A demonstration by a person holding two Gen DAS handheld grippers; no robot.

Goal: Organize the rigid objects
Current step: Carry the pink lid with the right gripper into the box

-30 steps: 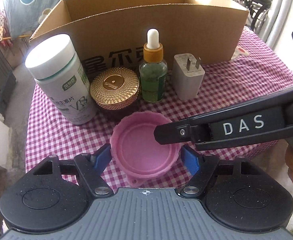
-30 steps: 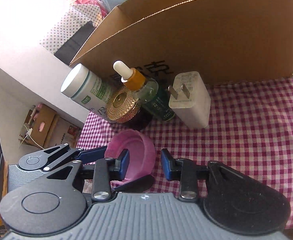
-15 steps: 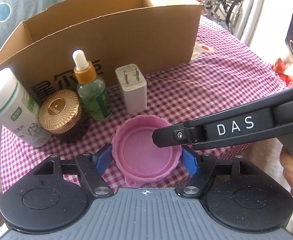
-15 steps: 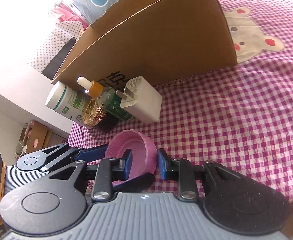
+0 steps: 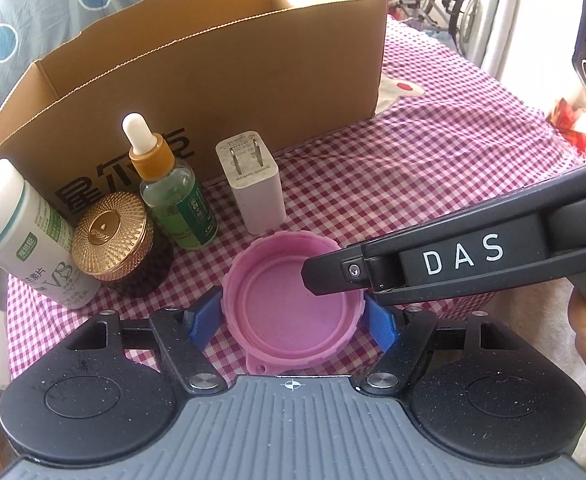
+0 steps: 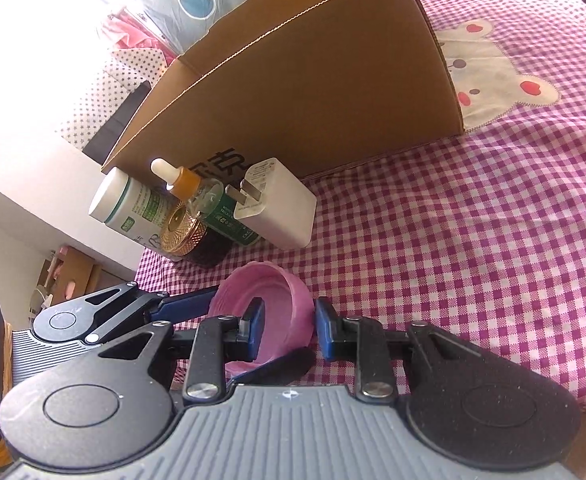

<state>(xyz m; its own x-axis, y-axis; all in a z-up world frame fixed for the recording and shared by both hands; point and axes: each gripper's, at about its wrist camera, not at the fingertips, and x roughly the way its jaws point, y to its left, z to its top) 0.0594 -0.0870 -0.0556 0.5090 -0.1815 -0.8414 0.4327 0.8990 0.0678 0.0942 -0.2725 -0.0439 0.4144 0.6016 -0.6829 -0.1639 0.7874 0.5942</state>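
I hold the pink lid (image 5: 291, 312) low in the middle of the frame, my left hand-held gripper (image 5: 293, 320) squeezing its sides and my right hand-held gripper (image 6: 287, 328) pinching its rim, so uneven pulling could pop it loose.

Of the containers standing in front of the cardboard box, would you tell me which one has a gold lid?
The short dark jar with the ribbed gold lid, between the white vitamin bottle and the green dropper bottle, whose tops are white and orange.
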